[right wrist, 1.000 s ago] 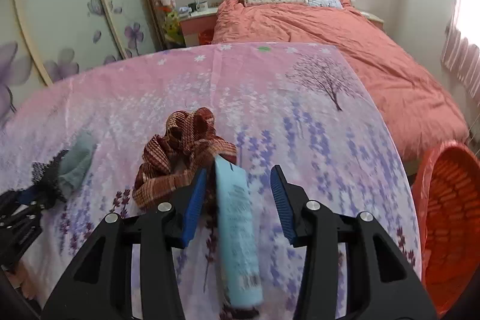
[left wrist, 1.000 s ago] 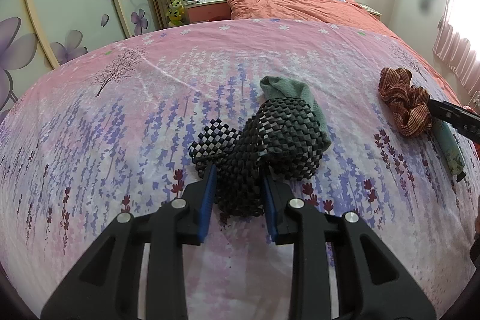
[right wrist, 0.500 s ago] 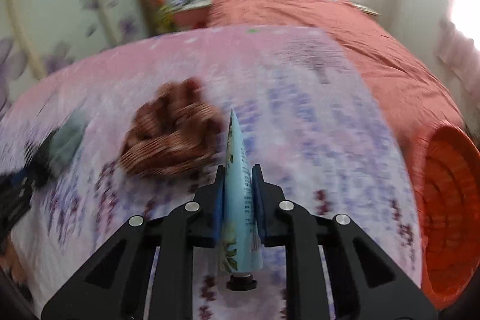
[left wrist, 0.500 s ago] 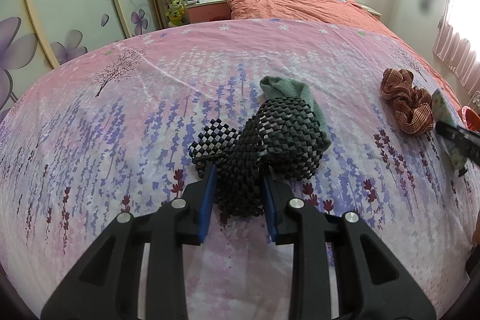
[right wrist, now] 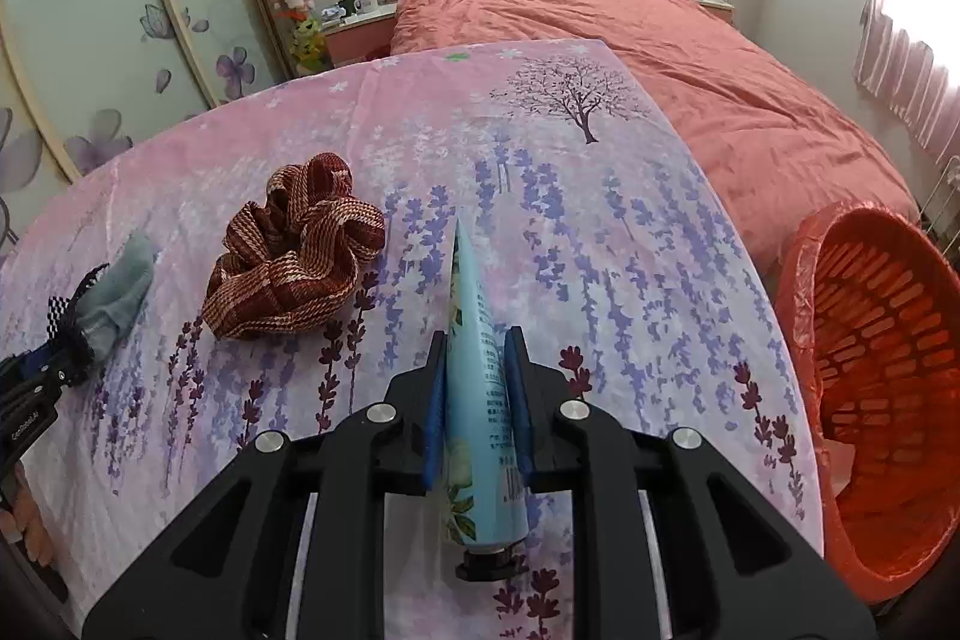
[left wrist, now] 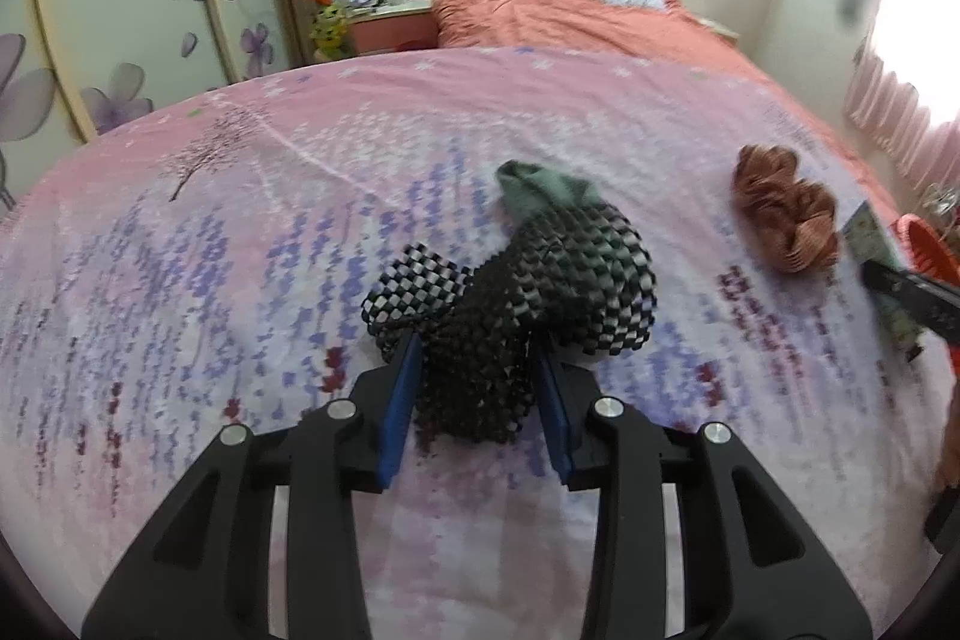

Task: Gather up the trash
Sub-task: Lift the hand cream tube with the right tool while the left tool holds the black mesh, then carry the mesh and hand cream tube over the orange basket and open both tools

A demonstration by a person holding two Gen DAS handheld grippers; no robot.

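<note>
Two grippers were at work, and you had each on something; your right gripper (right wrist: 475, 382) was clamped on the tube (right wrist: 480, 400), whose long axis ran straight along the fingers, crimped tip ahead and cap back toward you; the tube looked lifted off the sheet (right wrist: 630, 250), though I could not tell for certain; the basket (right wrist: 888, 400) lay to that gripper's right and a little lower, off the edge of the sheet, so the right hand was much the nearer and the coming move turned on a swing rightward; your left gripper (left wrist: 477, 388) had its pads against the checkered cloth (left wrist: 528, 292), apparently pinching it, with the green cloth (left wrist: 540, 190) just ahead and the plaid cloth (left wrist: 786, 226) well to its right.
</note>
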